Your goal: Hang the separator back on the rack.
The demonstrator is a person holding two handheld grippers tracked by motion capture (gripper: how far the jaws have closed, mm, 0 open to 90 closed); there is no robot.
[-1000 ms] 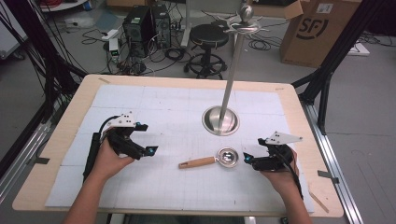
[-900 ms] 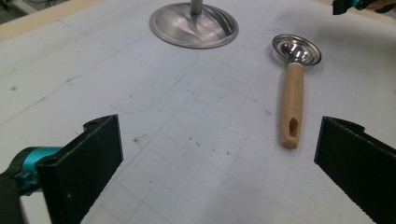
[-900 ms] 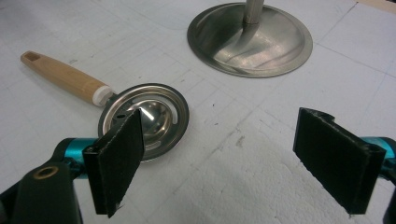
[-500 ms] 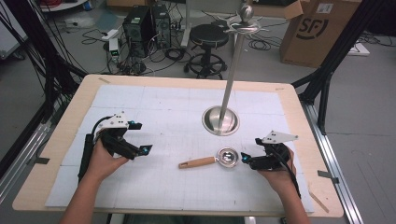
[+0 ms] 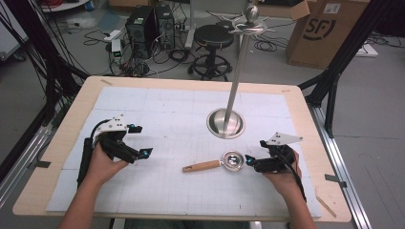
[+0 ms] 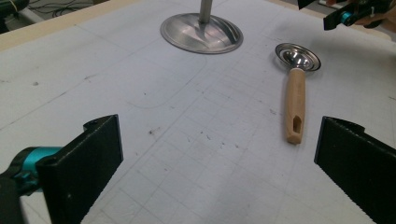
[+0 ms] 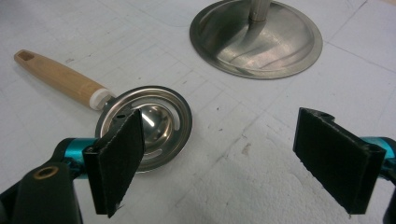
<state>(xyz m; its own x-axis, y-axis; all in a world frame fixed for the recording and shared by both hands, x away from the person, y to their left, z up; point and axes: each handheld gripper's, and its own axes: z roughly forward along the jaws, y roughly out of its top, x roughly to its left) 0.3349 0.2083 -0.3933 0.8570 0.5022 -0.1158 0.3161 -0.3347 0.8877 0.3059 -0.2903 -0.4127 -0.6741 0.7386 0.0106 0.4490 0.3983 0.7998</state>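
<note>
We'd grab the light, stiff wooden-handled steel strainer spoon (image 5: 219, 162) by its grippy handle; both grippers (image 5: 250, 160) (image 5: 141, 141) gape empty.

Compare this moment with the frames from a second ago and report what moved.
The left gripper drew back toward the table's left edge, away from the wooden-handled ladle, jaws open and empty. The right gripper stayed beside the ladle's bowl, open, gripping nothing. Ladle and metal stand did not move.

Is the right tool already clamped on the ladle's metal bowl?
No: the right tool stands open, its jaws wide apart beside the ladle, gripping nothing.
</note>
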